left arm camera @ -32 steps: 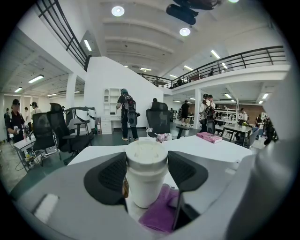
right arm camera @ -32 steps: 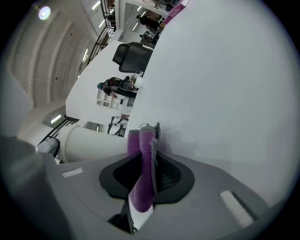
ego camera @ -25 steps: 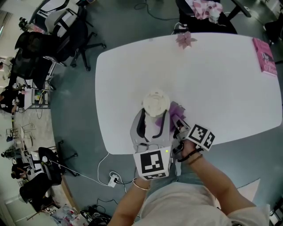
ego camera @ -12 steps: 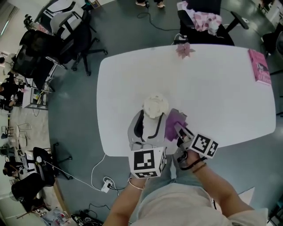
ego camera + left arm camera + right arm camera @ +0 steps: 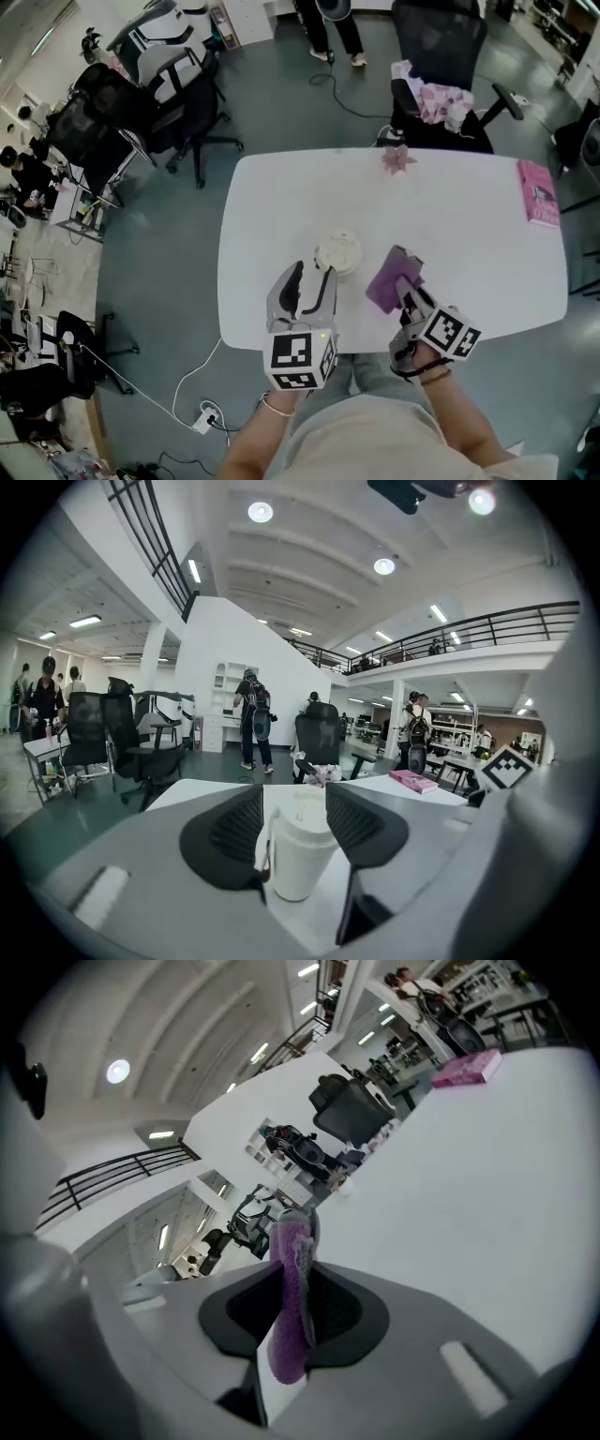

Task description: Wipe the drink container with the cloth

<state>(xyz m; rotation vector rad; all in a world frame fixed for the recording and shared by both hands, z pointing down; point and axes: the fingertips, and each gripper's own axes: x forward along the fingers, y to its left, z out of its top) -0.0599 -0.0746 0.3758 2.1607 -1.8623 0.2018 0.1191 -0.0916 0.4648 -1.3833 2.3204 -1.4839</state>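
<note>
- Your lidded paper cup [image 5: 337,253] stands upright on the white table [image 5: 469,253], its long axis vertical, at the tips of your left gripper [image 5: 314,274].
- The left jaws have just been closing with the cup in the gap. They are still apart; the left pad [image 5: 234,832] shows a sliver of table between it and the cup wall, so I judge it is not clamped yet.
- Your right gripper [image 5: 408,291] is pinched tight on the purple cloth [image 5: 389,281], which sticks up past the jaw tips, off the table.
- The relation that matters: the cloth hangs to the right of the cup, near it but clearly apart. Your right hand has to carry it leftwards onto the cup's right side.
- The left gripper reaches in from the cup's near side, so that side is crowded; the right, the far side and the lid look open to you.
- Beyond the cup, a small pink object [image 5: 398,159] sits at the far table edge, and a pink book [image 5: 541,192] far to the cup's right. Both are well apart from it and not in your way.
</note>
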